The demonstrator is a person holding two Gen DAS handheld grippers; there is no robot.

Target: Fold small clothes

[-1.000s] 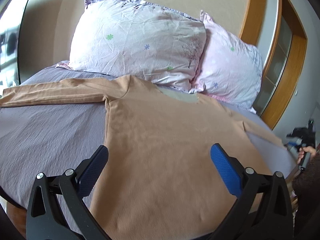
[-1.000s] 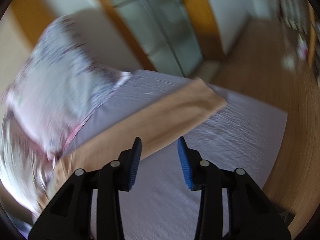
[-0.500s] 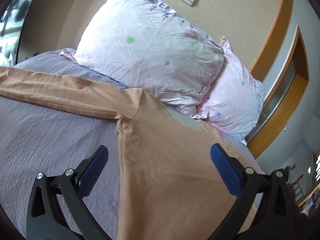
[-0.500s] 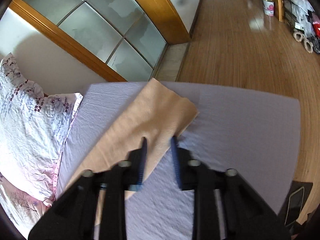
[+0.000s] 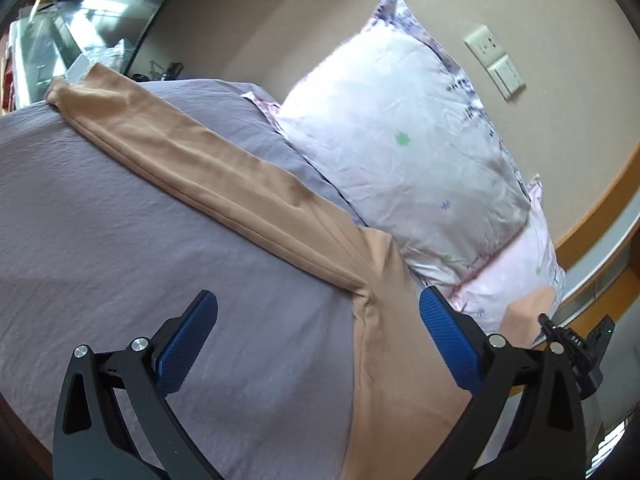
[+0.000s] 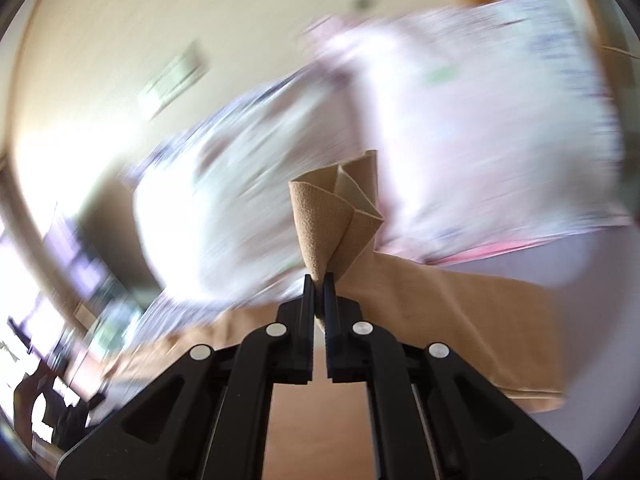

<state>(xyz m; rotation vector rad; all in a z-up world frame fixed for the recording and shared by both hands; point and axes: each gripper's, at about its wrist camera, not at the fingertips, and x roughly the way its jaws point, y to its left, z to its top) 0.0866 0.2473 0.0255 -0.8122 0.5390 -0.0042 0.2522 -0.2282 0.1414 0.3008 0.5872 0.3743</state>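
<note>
A tan long-sleeved shirt [image 5: 384,352] lies on the grey-purple bed sheet [image 5: 120,248]. Its left sleeve [image 5: 192,148] stretches flat toward the far left edge of the bed. My left gripper [image 5: 316,340] is open and empty, hovering above the sleeve's armpit seam. My right gripper [image 6: 318,284] is shut on the cuff end of the shirt's right sleeve [image 6: 340,216] and holds it lifted off the bed; the sleeve trails down to the right. In the left wrist view the lifted cuff [image 5: 528,312] and the right gripper's black body [image 5: 580,340] show at the far right.
Two floral pillows [image 5: 404,136] lean against the beige wall at the head of the bed. A wall socket plate [image 5: 496,64] is above them. A glass cabinet [image 5: 52,36] stands past the bed's far left edge. The right wrist view is motion-blurred.
My right gripper closed on the right sleeve's cuff and lifted it, swinging toward the pillows. My left gripper turned left, from over the shirt body to over the left armpit.
</note>
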